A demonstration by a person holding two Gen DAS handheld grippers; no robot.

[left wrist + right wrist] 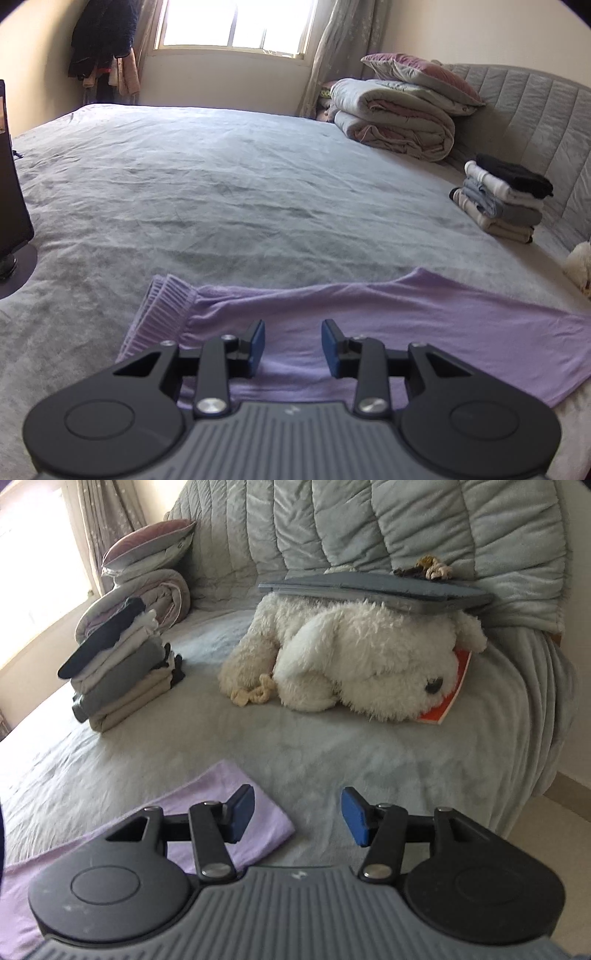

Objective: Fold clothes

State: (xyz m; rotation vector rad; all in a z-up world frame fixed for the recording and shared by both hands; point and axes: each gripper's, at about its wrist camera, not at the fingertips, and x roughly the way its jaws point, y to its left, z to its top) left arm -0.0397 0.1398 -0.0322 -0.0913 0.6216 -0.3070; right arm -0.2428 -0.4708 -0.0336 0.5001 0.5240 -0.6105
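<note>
On the bed (221,177), covered by a grey sheet, a lilac garment (406,317) is laid flat near the front edge, its ribbed waistband (162,314) turned toward the left. The left gripper (293,345) is held low over the garment, tilted downward; its blue pads (258,343) are parted with nothing pinched between them, only lilac cloth seen below the gap. The right gripper (297,818) is held over the garment's right end, where a folded corner (255,812) is seen under the left finger while bare sheet lies under the right one; its jaws are spread and nothing is grasped. Farther back, a stack (502,199) of folded clothes is set near the padded headboard (535,118), with a rolled quilt (395,122) and a pillow (421,74) behind it. Beside the stack, a white plush dog (362,657) is lying on an orange book (456,686), and a grey laptop (376,587) is resting across its back.
</note>
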